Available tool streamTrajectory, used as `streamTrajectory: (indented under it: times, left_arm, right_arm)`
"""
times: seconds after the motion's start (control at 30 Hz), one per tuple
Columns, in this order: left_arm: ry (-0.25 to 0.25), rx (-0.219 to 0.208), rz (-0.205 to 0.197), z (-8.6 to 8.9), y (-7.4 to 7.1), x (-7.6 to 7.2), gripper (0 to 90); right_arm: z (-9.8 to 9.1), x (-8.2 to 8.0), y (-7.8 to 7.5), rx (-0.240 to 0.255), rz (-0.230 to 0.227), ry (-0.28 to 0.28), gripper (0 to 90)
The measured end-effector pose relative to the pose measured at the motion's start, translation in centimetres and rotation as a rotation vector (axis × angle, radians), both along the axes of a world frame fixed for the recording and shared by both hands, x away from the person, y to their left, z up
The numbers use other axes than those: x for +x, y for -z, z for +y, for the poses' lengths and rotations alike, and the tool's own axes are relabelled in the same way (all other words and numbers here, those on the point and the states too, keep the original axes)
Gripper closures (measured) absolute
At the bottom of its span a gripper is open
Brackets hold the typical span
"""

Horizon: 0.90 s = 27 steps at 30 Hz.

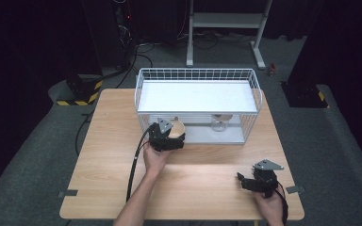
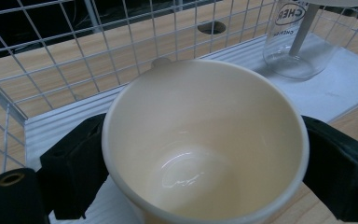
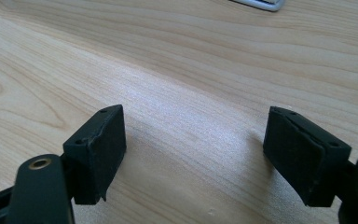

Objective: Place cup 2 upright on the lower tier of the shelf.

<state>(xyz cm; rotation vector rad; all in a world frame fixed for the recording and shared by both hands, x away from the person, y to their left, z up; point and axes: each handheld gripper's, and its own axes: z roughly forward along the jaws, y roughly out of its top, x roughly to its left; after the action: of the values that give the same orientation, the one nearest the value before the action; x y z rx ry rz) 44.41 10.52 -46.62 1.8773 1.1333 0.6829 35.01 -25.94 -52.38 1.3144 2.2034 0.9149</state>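
Note:
A cream cup sits between the black jaws of my left gripper, whose pads press on both its sides. In the high view the left gripper holds the cup at the open front of the white wire rack, over the rack's lower shelf. A clear glass with printed lettering stands on that shelf to the right, and the same glass sits under the rack's top board. My right gripper rests low at the table's front right; its jaws stand wide apart over bare wood with nothing between them.
The wooden table has free room left of and in front of the rack. The rack's wire walls close in the shelf on the far and left sides. Cables and a metal stand base lie on the floor beyond the table.

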Motion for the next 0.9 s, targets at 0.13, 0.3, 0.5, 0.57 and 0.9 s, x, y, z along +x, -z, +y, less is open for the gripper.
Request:
streamTrajectory:
  times: [0.13,0.3,0.5,0.57,0.9]
  left_arm:
    - [-0.005,0.007,-0.014,-0.2,0.26,0.24,10.2]
    - [-0.015,0.02,-0.02,-0.42,0.35,0.36,9.6]
    - [-0.028,0.045,-0.006,-0.65,0.47,0.45,8.1]
    - [-0.033,0.045,0.018,-0.6,0.7,0.58,6.0]
    - [-0.028,0.039,0.055,-0.15,0.84,0.39,2.9]
  right_arm:
    - [0.01,-0.01,0.0,0.0,0.0,0.001,21.1]
    - [0.0,-0.01,0.0,0.0,0.0,0.0,21.2]
    - [0.02,-0.02,-0.01,0.001,0.002,0.002,21.2]
    - [0.01,-0.02,-0.01,0.001,0.001,0.002,21.2]
    - [0.02,-0.02,-0.01,0.001,0.002,0.002,21.2]
